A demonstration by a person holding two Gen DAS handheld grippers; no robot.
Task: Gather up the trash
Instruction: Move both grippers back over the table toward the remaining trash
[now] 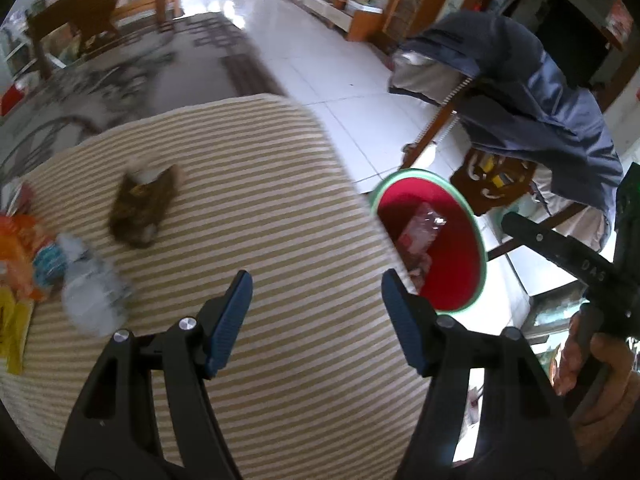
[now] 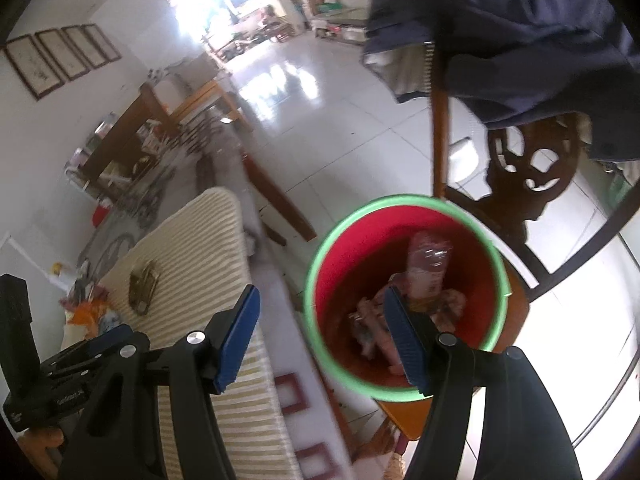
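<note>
Lying up and left of the spread, empty left gripper: crumpled clear plastic bottle on the cream-and-tan striped cushion, long axis running away toward a brown crumpled wrapper; orange packets beside. Right gripper, also spread and empty, hangs at the green-rimmed red bucket, farther off.

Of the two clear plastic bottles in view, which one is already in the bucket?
The pink-tinted bottle, lying inside the red bucket among other trash. The other bottle still lies on the striped tabletop, beside the orange wrappers.
</note>
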